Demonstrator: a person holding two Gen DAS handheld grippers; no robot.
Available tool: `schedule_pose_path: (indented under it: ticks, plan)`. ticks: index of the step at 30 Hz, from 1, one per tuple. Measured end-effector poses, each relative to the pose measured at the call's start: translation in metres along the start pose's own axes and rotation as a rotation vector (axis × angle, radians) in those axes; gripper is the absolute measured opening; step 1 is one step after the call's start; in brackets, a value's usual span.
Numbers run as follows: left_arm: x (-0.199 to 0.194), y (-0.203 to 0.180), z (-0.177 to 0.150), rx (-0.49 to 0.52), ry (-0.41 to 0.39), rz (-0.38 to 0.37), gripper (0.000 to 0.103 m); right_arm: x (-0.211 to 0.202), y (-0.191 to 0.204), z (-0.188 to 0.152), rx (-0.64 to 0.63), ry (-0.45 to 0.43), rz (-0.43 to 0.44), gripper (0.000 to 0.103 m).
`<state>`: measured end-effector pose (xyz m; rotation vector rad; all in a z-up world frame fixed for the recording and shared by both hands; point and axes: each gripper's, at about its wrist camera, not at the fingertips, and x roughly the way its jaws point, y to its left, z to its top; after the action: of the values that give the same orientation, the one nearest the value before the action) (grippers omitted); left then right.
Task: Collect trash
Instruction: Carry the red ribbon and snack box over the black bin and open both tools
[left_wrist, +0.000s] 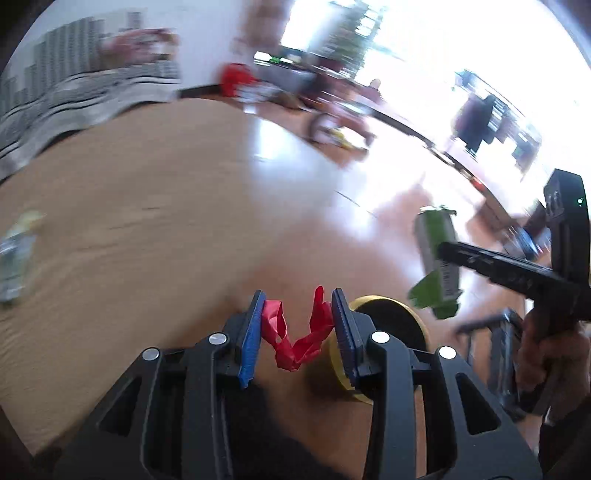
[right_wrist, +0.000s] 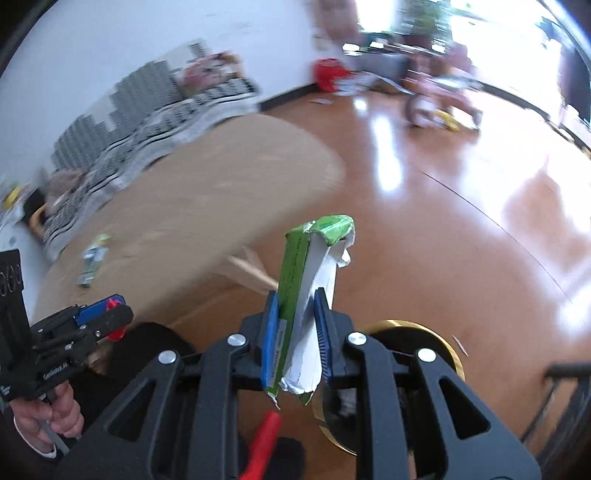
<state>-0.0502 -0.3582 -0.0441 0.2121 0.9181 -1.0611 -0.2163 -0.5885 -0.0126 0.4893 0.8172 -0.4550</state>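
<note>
Left to right, left wrist view first: we see a crumpled wrapper (left_wrist: 16, 258) lying on the tan table (left_wrist: 147, 221), far left, blurred. Centre-bottom, our left gripper (left_wrist: 297, 325) pinches a red scrap (left_wrist: 295, 339) strung between its blue pads (left_wrist: 251, 339); the jaws stand partly apart with the scrap stretched across. Just right of it, behind the right finger, sits a yellow-rimmed bin (left_wrist: 391, 314) on the wood floor (left_wrist: 369, 177). Further right, our right gripper (left_wrist: 443, 254) holds a flattened green carton (left_wrist: 437, 258) in the air, above and beside the bin.

Right wrist view: same wrapper (right_wrist: 92, 264) on the table (right_wrist: 221, 203) at left, the left gripper (right_wrist: 107, 314) below it with red showing at its tip. Centre, right gripper (right_wrist: 295, 332) pressed onto the green carton (right_wrist: 314, 277), carton upright, torn at the top. Bin (right_wrist: 443, 339) just right of the fingers, partly hidden.
</note>
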Motion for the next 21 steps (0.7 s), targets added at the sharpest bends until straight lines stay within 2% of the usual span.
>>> schedule_pose_path:
  ticks: [4, 7, 10, 13, 16, 18, 21]
  plan:
    - [0.058, -0.069, -0.011, 0.083, 0.064, -0.096, 0.036, -0.004, -0.059, -0.031, 0.089, 0.017, -0.073, 0.02]
    - [0.091, -0.096, -0.024, 0.106, 0.107, -0.125, 0.036, -0.003, -0.089, -0.05, 0.124, 0.027, -0.116, 0.02]
    - [0.12, -0.107, -0.034, 0.105, 0.157, -0.146, 0.036, 0.002, -0.112, -0.067, 0.156, 0.052, -0.13, 0.02]
    - [0.138, -0.111, -0.043, 0.115, 0.172, -0.171, 0.036, 0.011, -0.123, -0.08, 0.17, 0.079, -0.139, 0.02]
    - [0.152, -0.11, -0.059, 0.152, 0.174, -0.165, 0.037, 0.022, -0.121, -0.086, 0.174, 0.104, -0.14, 0.02]
    - [0.164, -0.106, -0.07, 0.169, 0.211, -0.114, 0.037, 0.027, -0.12, -0.089, 0.175, 0.116, -0.142, 0.02]
    - [0.163, -0.099, -0.07, 0.149, 0.211, -0.15, 0.038, 0.032, -0.121, -0.091, 0.182, 0.129, -0.139, 0.02]
